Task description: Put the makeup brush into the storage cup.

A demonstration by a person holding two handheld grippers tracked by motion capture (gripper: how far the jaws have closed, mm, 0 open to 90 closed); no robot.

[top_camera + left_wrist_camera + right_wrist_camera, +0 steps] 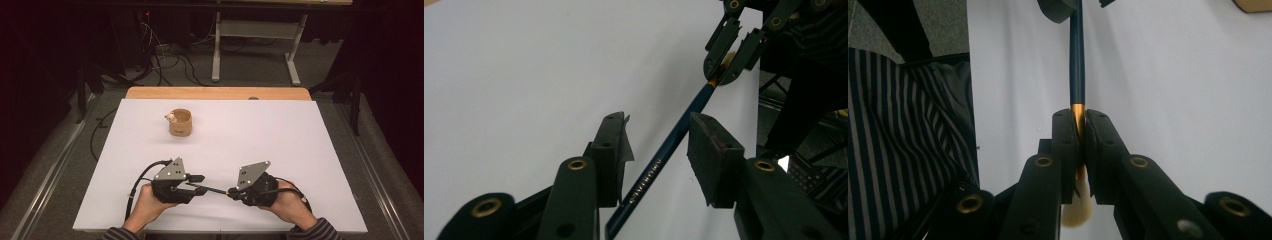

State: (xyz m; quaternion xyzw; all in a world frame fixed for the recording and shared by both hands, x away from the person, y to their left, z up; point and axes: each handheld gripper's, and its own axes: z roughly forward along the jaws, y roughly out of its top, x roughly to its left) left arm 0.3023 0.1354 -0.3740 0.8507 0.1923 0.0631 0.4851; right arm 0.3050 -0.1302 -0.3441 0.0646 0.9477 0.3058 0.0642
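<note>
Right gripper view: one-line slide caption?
Right hand-held gripper shut on makeup brush at its gold ferrule, above the white table.

Glossy dark-blue brush handle (674, 135) (gold metal ferrule), matt white table (280, 135)

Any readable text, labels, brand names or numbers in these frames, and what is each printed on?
Gold lettering along the dark blue handle of the brush, seen between the open jaws in the left gripper view: too blurred and tilted to read.
No text legible on the wooden cup, the white table sheet, or either hand-held gripper: left, right.
</note>
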